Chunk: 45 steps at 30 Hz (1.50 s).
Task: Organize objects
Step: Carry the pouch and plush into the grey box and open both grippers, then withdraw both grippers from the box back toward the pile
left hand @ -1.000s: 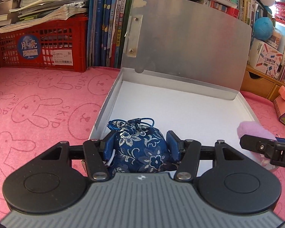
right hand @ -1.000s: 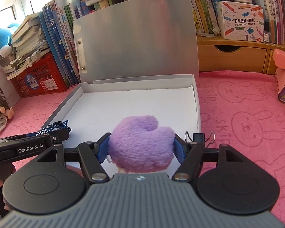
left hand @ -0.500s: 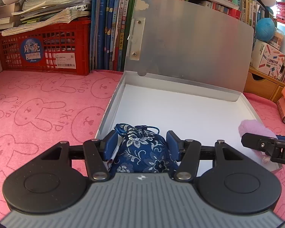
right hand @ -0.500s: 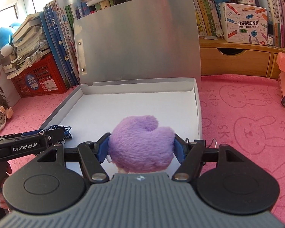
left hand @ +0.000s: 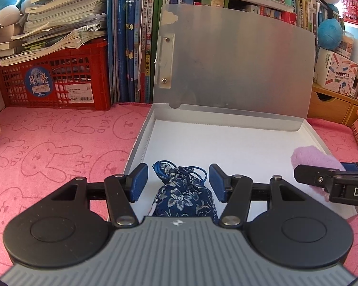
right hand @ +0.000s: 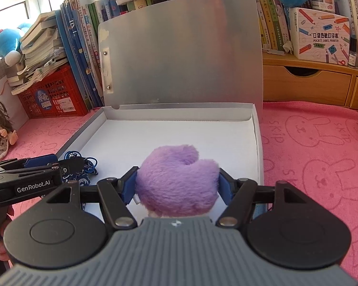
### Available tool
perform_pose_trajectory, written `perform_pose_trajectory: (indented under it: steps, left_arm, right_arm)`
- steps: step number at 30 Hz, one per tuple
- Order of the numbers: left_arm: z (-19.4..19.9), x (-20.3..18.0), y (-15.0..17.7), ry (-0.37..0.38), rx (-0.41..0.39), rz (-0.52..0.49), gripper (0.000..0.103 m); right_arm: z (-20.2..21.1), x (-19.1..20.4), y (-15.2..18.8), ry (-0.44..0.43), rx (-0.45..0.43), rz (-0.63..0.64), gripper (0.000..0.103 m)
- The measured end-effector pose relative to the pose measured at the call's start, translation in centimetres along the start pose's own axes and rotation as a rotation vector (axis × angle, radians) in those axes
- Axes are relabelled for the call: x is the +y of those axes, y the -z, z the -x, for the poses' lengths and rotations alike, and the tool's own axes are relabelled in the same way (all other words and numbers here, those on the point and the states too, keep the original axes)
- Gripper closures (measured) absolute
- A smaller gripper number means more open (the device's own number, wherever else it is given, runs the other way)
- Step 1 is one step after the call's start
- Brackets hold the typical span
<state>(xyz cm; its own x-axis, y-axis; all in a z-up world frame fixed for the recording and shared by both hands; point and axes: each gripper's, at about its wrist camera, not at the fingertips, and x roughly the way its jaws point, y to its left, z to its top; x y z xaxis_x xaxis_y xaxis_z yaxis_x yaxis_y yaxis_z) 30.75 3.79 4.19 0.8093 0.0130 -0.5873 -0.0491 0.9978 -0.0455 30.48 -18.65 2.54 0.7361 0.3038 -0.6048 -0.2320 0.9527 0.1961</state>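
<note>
My left tongs [left hand: 177, 182] stand open around the blue floral pouch [left hand: 185, 194]; I see a gap at each pad, and the pouch sits on the white floor of the open grey box [left hand: 140, 140], near corner on the left. My right tongs [right hand: 177, 186] grip the purple plush toy [right hand: 177, 183], pads pressed into its fur on both sides, over the box's near right part. The box lid [right hand: 181, 52] stands upright at the back. The box lies on a pink bunny-print cloth [left hand: 59, 147] covering the bench. Red crate [left hand: 57, 83] and books [left hand: 131, 38] behind.
</note>
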Motion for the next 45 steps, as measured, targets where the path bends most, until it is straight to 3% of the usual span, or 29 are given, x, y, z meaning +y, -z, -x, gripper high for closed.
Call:
perform_pose_trajectory:
  steps: [11,24,27,30,33,45]
  left_arm:
    - [-4.8,-1.5,-4.1,-0.009,0.051,-0.07,0.04]
    - [-7.5,-2.4,-2.6,0.005,0.121,-0.106,0.039]
    - [-7.5,-2.6,-3.2,0.003,0.139,-0.102,0.035]
    - [-6.2,-2.6,-3.6,0.031,0.123,-0.095,0.025]
    - [-3.8,-3.2,-3.6,-0.005,0.08,-0.142,0.017]
    - [8.0,-4.4,-1.1,0.019,-0.016,-0.17,0.011]
  right_arm:
    - [-3.1,-0.1,-3.7,-0.017,0.021,0.039,0.032]
    - [-5.5,-0.7,-2.2,-0.007,0.094,-0.001,0.03]
    - [-5.5,-0.7,-2.4,-0.006,0.096,0.005,0.022]
    - [-4.3,-0.5,-2.5,-0.013,0.084,-0.001,0.017]
    - [-2.0,-0.3,-2.4,-0.007,0.042,-0.004,0.013]
    - [9.7,1.0,0.6,0.067,-0.076,0.069,0.01]
